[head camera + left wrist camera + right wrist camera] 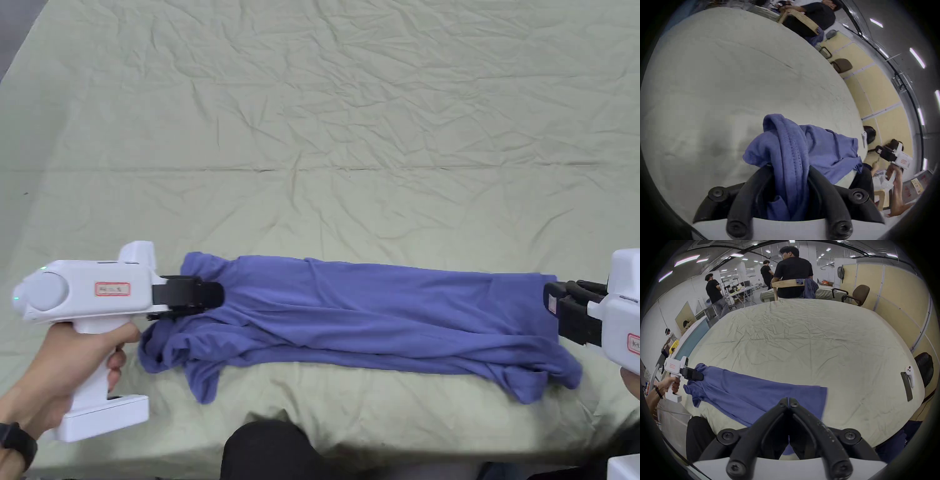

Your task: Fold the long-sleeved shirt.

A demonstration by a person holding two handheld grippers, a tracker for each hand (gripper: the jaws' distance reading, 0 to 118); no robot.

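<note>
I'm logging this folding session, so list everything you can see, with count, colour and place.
shirt: one, blue-purple, lying in a long band along the bed's near edge.
bed: one, pale green wrinkled sheet, under the shirt.
controller: one, white, right edge of the bed.
phone: one, dark, beside the controller.
chairs: one brown, one wooden, beyond the bed.
people: several in dark tops, beyond the bed.
left gripper: white, black jaws shut on the shirt's left end.
right gripper: white, black jaws together at the shirt's right end.
</note>
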